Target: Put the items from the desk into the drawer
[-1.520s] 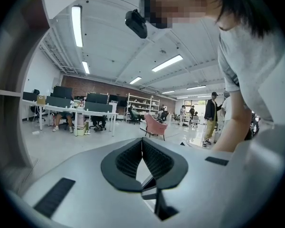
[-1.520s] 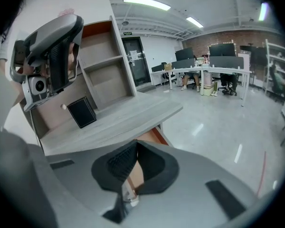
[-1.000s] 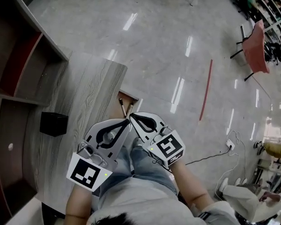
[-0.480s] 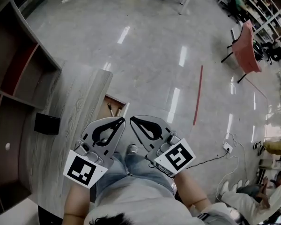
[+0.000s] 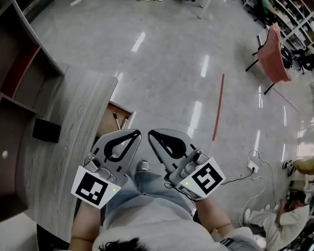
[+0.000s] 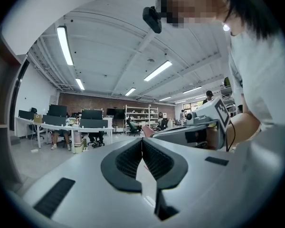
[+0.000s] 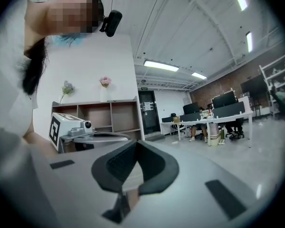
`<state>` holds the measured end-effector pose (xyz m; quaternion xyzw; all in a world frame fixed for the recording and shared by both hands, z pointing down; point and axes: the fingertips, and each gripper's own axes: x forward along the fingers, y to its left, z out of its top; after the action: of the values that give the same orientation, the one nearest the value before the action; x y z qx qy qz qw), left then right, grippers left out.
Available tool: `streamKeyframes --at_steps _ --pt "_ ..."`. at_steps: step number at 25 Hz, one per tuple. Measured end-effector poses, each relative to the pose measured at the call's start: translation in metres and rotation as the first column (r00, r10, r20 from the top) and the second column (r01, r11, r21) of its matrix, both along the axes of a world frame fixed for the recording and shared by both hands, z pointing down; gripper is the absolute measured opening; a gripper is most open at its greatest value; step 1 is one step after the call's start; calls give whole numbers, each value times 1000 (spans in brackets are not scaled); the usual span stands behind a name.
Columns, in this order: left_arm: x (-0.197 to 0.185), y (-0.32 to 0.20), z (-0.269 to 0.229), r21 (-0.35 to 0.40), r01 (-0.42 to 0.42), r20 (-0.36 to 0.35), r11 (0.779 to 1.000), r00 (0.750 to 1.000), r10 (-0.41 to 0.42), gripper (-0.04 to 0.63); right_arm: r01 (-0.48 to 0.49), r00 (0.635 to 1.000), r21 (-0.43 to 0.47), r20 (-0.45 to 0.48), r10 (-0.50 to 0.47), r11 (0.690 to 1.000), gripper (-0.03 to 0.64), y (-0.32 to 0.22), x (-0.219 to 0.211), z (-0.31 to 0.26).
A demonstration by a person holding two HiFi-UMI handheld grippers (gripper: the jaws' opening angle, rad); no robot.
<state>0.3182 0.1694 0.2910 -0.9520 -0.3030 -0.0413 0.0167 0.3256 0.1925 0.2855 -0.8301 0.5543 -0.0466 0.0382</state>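
1. Drawn back from the open drawer (image 5: 121, 109), the left gripper (image 5: 137, 133) and right gripper (image 5: 150, 134) hover over the person's lap.
2. Fingers (image 6: 126, 161) on each are pressed together, empty.
3. Black box (image 5: 46, 130) rests on the counter (image 5: 78, 140).

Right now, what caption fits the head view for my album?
Left tool and right tool, both shut and empty, near the grey desk with its open drawer.

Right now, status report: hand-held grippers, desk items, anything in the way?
Left hand-held gripper shut, empty. Right hand-held gripper shut, empty. Black box on desk, drawer open. Nothing blocking seen.
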Motion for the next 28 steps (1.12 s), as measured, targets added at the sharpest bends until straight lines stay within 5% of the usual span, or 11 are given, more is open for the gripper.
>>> streamKeyframes --at_steps 28 --pt "-13 7 -5 12 7 -22 1000 1000 -7 11 37 999 15 -24 -37 999 9 0 -16 -7"
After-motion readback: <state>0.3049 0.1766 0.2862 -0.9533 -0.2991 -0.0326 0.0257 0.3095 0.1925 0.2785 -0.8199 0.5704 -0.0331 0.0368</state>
